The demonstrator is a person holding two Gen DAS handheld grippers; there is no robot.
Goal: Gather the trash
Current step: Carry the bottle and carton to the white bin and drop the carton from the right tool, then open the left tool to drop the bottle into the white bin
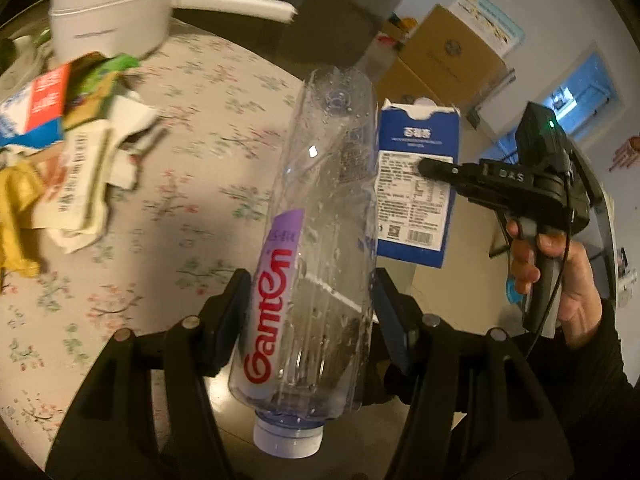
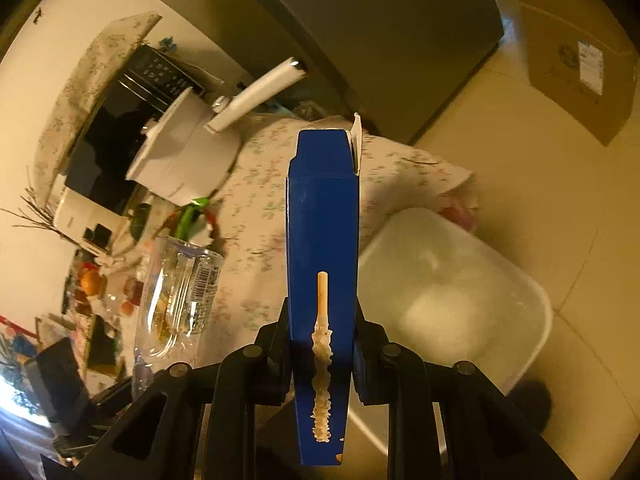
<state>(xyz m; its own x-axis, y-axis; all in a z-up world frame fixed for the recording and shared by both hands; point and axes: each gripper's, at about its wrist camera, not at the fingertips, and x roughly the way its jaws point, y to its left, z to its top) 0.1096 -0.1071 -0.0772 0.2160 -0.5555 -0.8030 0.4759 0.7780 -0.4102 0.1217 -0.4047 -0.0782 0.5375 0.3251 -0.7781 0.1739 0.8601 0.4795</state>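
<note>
While we hold the clear water bottle cap-down, clenched between the left gripper's pads above the near edge of the floral-clothed table, our right gripper grasps the blue carton by its flat sides. Just right of the table's edge, the white bin sits on the floor, something pale inside, with bare floor beyond. Far left on the table lie crumpled wrappers and a white pot.
</note>
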